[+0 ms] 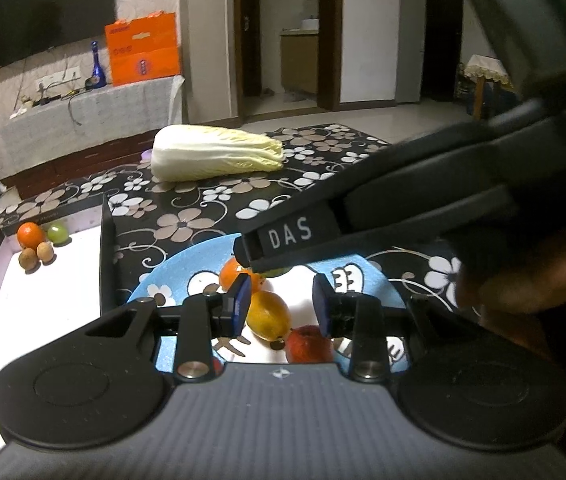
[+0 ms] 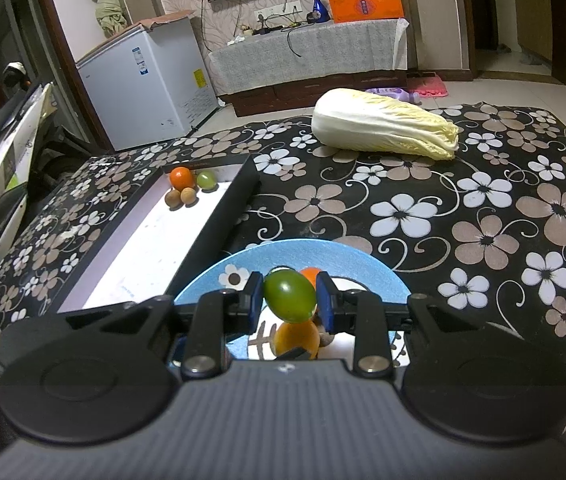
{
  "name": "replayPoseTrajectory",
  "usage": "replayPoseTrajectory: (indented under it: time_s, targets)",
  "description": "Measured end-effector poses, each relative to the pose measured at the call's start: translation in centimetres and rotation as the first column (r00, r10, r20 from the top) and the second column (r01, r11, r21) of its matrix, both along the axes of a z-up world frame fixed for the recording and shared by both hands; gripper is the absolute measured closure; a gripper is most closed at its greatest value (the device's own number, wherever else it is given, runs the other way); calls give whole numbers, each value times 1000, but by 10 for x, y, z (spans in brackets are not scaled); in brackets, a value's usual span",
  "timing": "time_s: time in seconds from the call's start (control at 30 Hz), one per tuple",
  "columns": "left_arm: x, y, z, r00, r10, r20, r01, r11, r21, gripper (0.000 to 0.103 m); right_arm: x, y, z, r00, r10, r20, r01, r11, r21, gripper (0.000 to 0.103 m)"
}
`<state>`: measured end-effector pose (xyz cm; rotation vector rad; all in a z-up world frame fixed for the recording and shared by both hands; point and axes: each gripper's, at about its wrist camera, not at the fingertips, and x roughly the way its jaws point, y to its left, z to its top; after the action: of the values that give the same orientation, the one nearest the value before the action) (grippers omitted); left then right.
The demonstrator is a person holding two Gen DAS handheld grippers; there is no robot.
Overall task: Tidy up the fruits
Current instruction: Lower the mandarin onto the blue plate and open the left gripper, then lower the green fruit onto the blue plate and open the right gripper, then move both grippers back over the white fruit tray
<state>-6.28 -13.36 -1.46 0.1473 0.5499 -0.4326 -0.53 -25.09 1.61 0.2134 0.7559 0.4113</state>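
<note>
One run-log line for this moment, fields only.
stage: moving fruit | right gripper: shut on green fruit above blue plate | left gripper: empty over plate | box: four small fruits

The left hand-held gripper (image 1: 282,306) hangs over a blue plate (image 1: 187,258) with its jaws apart and nothing pressed between them; a yellow-orange fruit (image 1: 269,315), an orange (image 1: 232,274) and a red fruit (image 1: 307,345) lie on the plate below. The right hand-held gripper (image 1: 259,254) reaches in from the right above the plate. Left of it, a tray (image 1: 43,300) holds four small fruits in its far corner, and a cabbage (image 1: 215,153) lies farther back on the flowered surface (image 1: 187,204).
</note>
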Motion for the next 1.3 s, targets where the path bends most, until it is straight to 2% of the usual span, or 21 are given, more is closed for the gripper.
replayPoseTrajectory:
  time_s: [0.07,0.13,0.47,0.6,0.83,1.3]
  targets:
    - [-4,2,2,1000,-16,6,16,1000,-1,58,1,-3,-2,1000,-7,-5,7,1000,-2,71]
    - [-8,5,5,999,-28,21,28,1000,0,56,2,-3,-3,1000,-12,-10,12,1000,-4,71]
    - [-16,32,16,999,-22,45,22,1000,0,56,5,3,-8,999,-5,-39,4,1000,-24,71]
    - [-14,45,19,1000,-14,28,15,1000,-16,51,6,6,-9,999,7,-49,-8,1000,-19,71]
    - [-21,49,19,999,-29,33,29,1000,7,51,6,11,-8,999,5,-39,-6,999,-39,71]
    - [-18,70,26,998,55,36,-55,998,-6,50,7,10,-11,999,-2,-53,-2,997,-71,70]
